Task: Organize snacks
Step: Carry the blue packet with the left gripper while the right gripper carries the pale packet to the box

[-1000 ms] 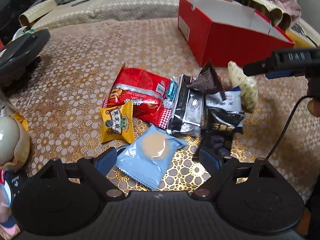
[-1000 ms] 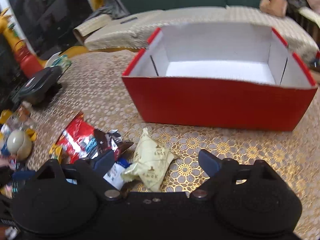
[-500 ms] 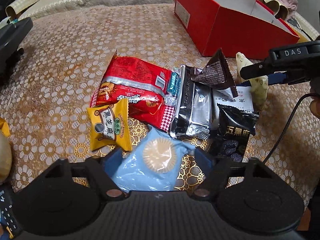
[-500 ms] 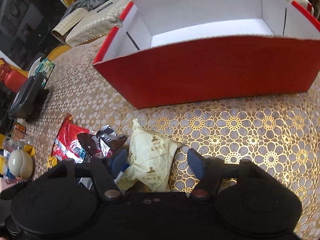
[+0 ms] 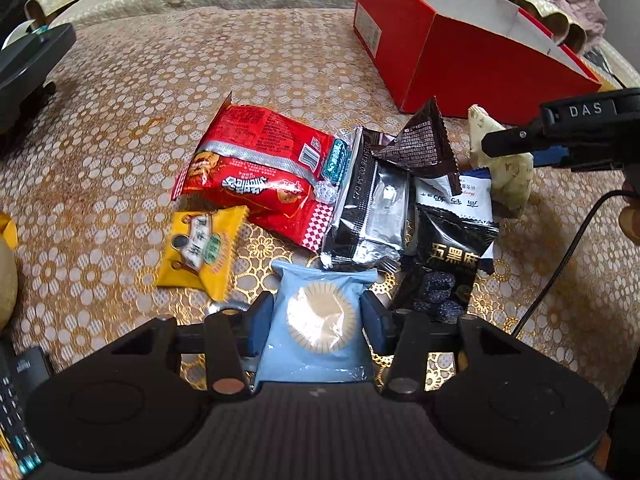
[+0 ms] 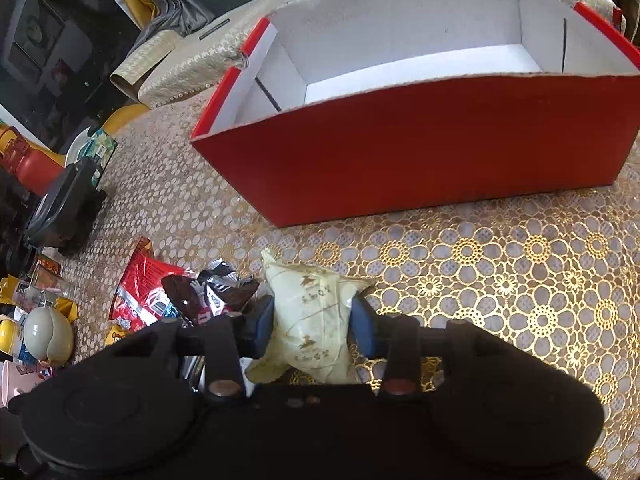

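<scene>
My left tongs [image 5: 318,322] had just closed onto the pale-blue biscuit packet [image 5: 320,320], my right tongs [image 6: 314,322] onto the cream wrapped snack [image 6: 316,316]; the red cardboard box [image 6: 400,168] stood empty near the counter's far edge.

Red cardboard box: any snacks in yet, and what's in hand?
Nothing is done: the red cardboard box shows only its white floor. In hand: the left gripper has just closed on the light-blue biscuit packet, the right gripper on the pale-yellow wrapped snack. The red, yellow, silver and black packets remain on the table.
</scene>
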`<state>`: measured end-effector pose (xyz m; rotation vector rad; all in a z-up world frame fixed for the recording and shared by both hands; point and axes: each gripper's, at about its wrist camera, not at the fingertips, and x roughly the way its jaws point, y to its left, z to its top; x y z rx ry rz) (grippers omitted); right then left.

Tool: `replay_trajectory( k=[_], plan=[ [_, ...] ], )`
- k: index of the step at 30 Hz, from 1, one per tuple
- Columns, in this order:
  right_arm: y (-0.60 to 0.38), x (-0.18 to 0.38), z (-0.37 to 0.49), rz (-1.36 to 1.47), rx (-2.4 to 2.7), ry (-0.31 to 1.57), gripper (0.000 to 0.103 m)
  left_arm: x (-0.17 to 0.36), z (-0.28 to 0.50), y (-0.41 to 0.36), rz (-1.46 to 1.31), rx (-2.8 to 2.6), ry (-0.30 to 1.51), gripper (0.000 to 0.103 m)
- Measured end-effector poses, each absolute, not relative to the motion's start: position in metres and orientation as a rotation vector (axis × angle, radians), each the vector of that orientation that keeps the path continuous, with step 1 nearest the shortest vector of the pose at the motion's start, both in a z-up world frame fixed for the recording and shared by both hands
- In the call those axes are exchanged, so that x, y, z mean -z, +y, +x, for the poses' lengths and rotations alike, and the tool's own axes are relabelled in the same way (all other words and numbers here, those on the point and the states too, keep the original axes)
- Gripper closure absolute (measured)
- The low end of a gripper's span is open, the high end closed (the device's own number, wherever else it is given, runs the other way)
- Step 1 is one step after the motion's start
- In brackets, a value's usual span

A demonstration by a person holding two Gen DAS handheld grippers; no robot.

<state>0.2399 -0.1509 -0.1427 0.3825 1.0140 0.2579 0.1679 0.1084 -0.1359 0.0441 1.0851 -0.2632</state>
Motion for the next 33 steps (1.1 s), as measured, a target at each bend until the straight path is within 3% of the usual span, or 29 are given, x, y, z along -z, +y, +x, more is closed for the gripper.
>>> replay_trajectory(
  k=[14,33],
  plan=[
    [-0.156,0.112,0.205,0.254,-0.319,0.864,0.066,0.117,0.142,0.108,-0.077,0.173,1.04,0.057],
    [-0.204,0.018,0.2,0.022,-0.342,0.586,0.066,0.004,0.179,0.012,-0.039,0.215,0.815,0.057]
  ],
)
